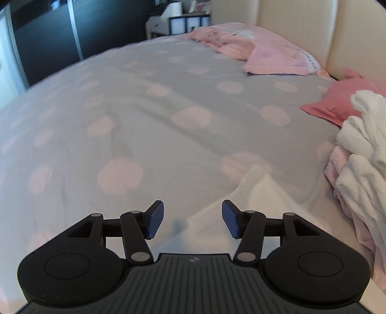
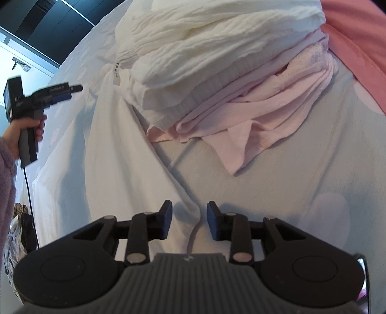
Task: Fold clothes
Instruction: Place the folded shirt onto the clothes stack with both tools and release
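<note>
A white garment [image 2: 96,157] lies spread on the grey, pink-dotted bed cover [image 1: 144,120]; its corner [image 1: 260,193] shows in the left wrist view. My right gripper [image 2: 189,221] is open just over a raised fold of this garment, and the pads do not press on it. My left gripper [image 1: 193,219] is open above the garment's edge, with nothing between its pads. In the right wrist view a hand holds the left gripper [image 2: 72,90] at the far left. A pile with a crinkled white garment [image 2: 205,48] on a pale pink one [image 2: 253,116] sits beyond.
A pink pillow [image 1: 333,101] lies behind the pile of clothes [image 1: 366,149]. Pink bedding [image 1: 265,53] is bunched against the cream headboard [image 1: 301,29]. A dark wardrobe [image 1: 48,36] and a shelf unit [image 1: 183,21] stand past the bed. Loose clothes [image 2: 19,229] lie on the floor.
</note>
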Demonstrator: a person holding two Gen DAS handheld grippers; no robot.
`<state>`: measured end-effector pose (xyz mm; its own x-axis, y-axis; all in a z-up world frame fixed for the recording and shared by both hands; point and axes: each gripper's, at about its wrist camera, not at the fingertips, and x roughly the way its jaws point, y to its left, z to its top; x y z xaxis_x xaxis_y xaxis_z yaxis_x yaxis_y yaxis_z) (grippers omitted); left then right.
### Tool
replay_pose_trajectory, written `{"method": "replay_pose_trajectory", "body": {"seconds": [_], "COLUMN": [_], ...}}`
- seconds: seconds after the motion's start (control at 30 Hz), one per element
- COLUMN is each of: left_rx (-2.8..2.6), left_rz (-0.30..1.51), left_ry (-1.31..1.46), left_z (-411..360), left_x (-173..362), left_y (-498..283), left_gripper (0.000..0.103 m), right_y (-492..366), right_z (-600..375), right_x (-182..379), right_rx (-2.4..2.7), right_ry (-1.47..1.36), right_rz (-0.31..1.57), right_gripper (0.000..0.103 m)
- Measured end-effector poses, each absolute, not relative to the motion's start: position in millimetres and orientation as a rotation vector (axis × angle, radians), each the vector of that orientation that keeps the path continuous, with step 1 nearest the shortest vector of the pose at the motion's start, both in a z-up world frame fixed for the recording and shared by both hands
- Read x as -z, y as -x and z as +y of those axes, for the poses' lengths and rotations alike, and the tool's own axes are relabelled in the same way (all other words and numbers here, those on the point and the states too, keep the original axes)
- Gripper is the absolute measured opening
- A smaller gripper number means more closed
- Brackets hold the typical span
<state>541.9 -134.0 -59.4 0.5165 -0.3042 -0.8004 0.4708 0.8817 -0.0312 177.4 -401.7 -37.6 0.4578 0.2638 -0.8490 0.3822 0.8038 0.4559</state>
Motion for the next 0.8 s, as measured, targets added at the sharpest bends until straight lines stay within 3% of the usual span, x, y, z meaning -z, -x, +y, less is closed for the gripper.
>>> {"method": "replay_pose_trajectory", "body": {"seconds": [0.2, 0.27, 0.33, 0.37, 0.5, 0.8], "left_rx": [0.452, 0.445, 0.437, 0.434, 0.421, 0.335], "left_rz": [0.941, 0.917, 0.899, 0.890, 0.864, 0.871], "left_ry": [0.003, 0.021, 0.025, 0.027, -0.007, -0.036], "left_z": [-116.4, -117.1, -118.3, -118.9, -115.9, -90.6], "left_x": [89.8, 92.1, 92.1, 92.1, 84.1, 85.1], "left_y": [-544.7, -545.4, -545.2, -545.1, -543.9, -540.7], "left_gripper": [0.044, 0.030, 0.003, 0.001, 0.000, 0.000], "right_y": [-177.1, -177.5, -178.0, -177.4, -176.0, -181.4], "right_z": [-405.1, -407.8, -409.7, -410.4, -410.3, -402.1], "right_x": [46.0, 50.2, 54.3, 55.3, 57.3, 58.7], "right_rx": [0.099, 0.100, 0.097, 0.098, 0.120, 0.139], "right_ry": [-0.701, -0.736, -0.778, -0.787, -0.776, -0.692], "right_rz": [1.139, 1.140, 1.140, 1.143, 1.137, 1.156], "right_gripper": [0.034, 0.031, 0.028, 0.022, 0.008, 0.007]}}
